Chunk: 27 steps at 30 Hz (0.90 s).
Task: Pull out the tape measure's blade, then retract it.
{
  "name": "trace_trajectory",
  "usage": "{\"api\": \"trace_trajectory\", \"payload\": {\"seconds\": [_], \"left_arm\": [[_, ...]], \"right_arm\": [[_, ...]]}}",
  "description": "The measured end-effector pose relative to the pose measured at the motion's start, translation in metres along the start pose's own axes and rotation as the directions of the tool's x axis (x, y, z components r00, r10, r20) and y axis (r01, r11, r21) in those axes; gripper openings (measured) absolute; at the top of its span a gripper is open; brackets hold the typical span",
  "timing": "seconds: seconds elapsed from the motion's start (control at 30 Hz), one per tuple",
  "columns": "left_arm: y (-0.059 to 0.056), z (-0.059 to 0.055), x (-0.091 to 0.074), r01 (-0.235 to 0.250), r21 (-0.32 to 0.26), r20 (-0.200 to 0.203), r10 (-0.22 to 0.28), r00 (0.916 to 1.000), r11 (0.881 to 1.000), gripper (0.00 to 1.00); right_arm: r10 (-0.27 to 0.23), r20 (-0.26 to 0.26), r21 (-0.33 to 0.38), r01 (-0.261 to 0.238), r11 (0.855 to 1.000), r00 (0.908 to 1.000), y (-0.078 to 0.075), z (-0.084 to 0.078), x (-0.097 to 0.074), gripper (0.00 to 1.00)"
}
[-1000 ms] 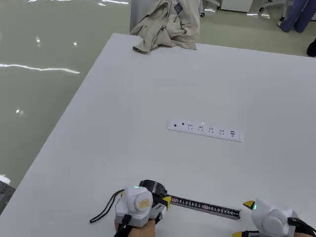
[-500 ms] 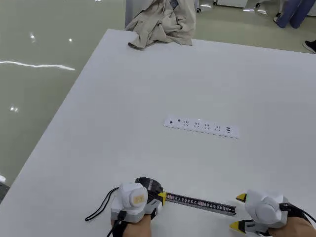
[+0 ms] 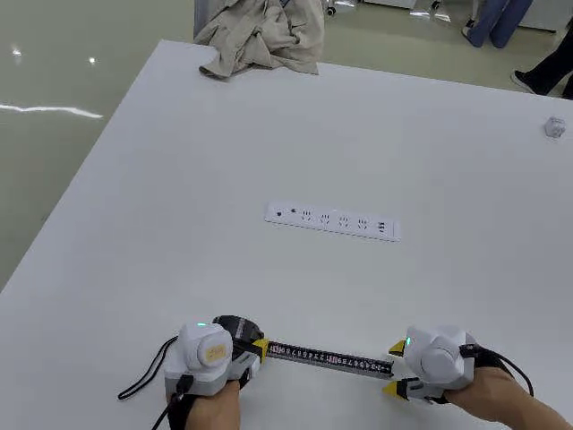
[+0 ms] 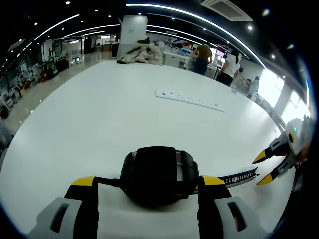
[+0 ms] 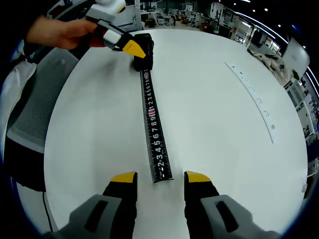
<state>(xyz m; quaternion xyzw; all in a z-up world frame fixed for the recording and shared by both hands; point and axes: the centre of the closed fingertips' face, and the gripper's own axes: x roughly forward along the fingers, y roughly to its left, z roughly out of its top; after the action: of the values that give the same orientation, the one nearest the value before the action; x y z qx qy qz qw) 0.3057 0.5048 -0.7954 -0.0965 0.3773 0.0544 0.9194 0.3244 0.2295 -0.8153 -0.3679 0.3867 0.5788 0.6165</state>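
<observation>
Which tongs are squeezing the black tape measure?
The left tongs: their yellow tips press both sides of the black tape measure case. The right tongs are open, and the end of the blade lies between their tips, not gripped.

The worktop holds one tape measure, one power strip, one garment at 12 o'clock and one white wad at 2 o'clock. There are two grippers, a left gripper and a right gripper.

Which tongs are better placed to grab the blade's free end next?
Right. The right tongs are open, with the free end of the blade lying just between their tips. The left tongs sit around the tape measure case at the blade's other end.
</observation>
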Motion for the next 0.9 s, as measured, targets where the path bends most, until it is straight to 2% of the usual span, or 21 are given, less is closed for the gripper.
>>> {"api": "trace_trajectory", "payload": {"seconds": [0.3,0.9], "left_arm": [[-0.0006,-0.0006,0.0018,0.0,-0.004,-0.002,0.0,1.0,1.0,0.78],[-0.0045,-0.0013,0.0017,0.008,-0.023,0.003,-0.008,1.0,1.0,0.74]], "right_arm": [[0.036,-0.029,-0.019,-0.037,0.999,0.9989,-0.0011,-0.0044,0.0053,0.34],[0.045,-0.04,-0.05,-0.047,0.998,0.9982,-0.0028,-0.0044,0.0094,0.22]]}}
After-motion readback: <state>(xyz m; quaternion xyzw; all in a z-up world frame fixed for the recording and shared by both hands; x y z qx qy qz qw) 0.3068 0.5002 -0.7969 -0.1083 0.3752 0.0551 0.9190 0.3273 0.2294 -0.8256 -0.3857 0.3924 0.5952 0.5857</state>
